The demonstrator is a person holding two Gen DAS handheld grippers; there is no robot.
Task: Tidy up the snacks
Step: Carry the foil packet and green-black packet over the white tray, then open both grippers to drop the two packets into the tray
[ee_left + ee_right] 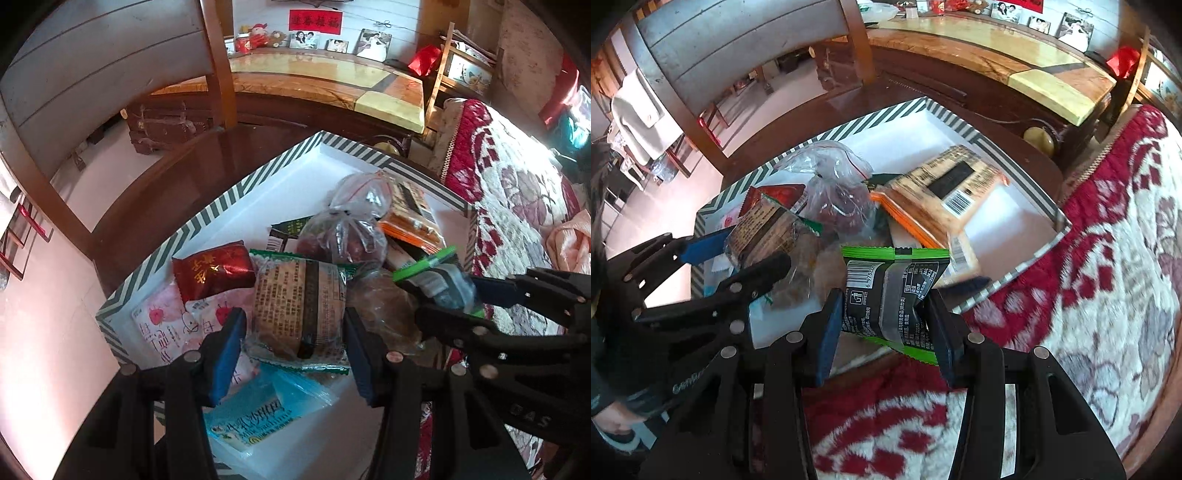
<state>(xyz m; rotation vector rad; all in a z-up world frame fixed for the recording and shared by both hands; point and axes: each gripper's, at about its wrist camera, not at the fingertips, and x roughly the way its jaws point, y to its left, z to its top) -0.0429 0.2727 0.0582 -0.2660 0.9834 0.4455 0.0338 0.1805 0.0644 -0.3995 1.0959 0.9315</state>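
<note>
Both claws tilt downward over the striped box (207, 218), left claw (295, 332) clamping a brown-and-green packet (299, 306), right claw (886, 325) clamping a black-and-green packet (890, 295).

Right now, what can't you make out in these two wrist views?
- Left wrist: what lies under the brown-label packet in the left gripper; the packet covers it.
- Left wrist: blue packet, partly hidden by the fingers.
- Right wrist: orange-edged packet, print motion-blurred.
- Right wrist: striped box, floor buried under snacks.
</note>
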